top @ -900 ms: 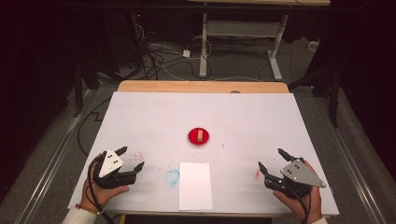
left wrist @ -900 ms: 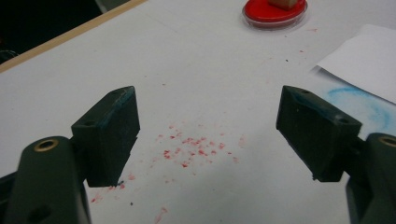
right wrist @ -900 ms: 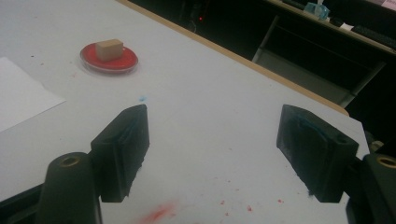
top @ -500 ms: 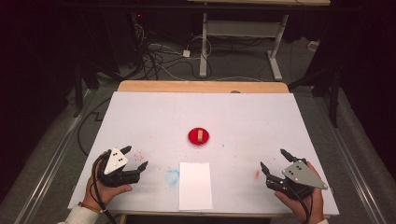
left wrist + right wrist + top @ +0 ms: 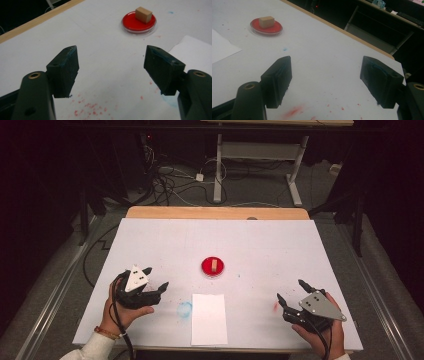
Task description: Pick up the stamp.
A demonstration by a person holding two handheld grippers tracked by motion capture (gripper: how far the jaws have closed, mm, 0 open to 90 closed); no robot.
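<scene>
- Left hand-held gripper (image 5: 156, 286): gripped from below by the left hand (image 5: 122, 312), jaws wide apart, nothing between them, pointing toward mid-table.
- Right hand-held gripper (image 5: 290, 291): in the right hand (image 5: 320, 332), jaws spread wide, empty, angled up-left.

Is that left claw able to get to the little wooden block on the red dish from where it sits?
Probably yes. The left gripper is open, and bare table lies between it and the wooden block on the red dish.
</scene>
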